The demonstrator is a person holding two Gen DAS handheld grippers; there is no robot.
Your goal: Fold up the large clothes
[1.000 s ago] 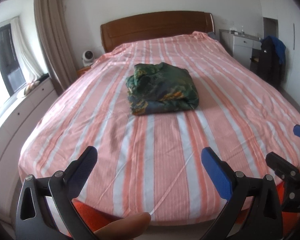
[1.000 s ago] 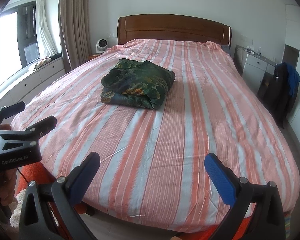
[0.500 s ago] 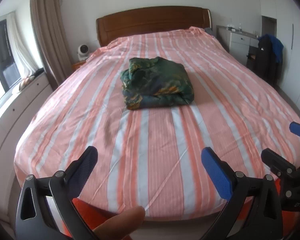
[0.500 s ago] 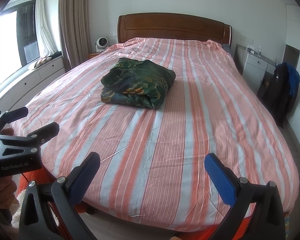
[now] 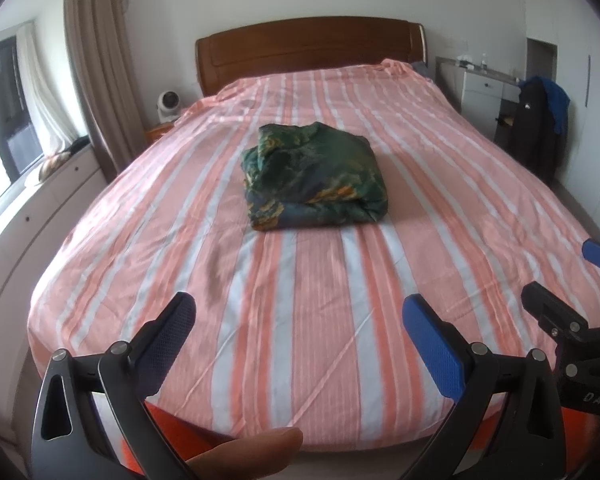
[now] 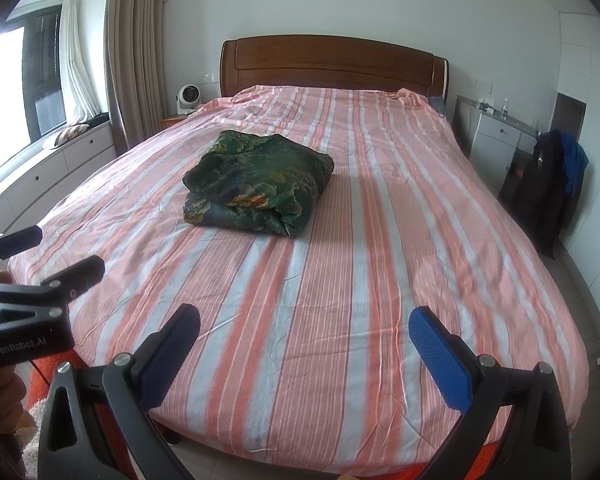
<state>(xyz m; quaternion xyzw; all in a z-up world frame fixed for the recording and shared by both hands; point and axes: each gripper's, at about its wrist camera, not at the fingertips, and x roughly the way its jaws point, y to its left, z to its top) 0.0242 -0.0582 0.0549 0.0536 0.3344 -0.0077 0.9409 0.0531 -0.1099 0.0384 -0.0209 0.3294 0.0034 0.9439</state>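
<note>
Green patterned fabric bundle [image 5: 314, 178] looks folded (judging by shape); keep your left gripper [image 5: 296, 330] and right gripper [image 6: 304, 342] wide, empty, clear of it.

**Both views drawn closer to the bed**

In the left wrist view, the folded green garment [image 5: 314, 178] is seen larger and nearer than a second ago, and more of the wall above the wooden headboard [image 5: 308, 46] is taken in. The striped bedsheet [image 5: 300, 320] is blurred near the foot of the bed. The right gripper [image 5: 572, 284] is found at the right edge a little lower in the picture than before.

In the right wrist view, the left gripper [image 6: 52, 254] is seen further in from the left edge and higher than before, its tips now over the sheet's corner. The garment [image 6: 260, 188] is shown only slightly nearer.
</note>
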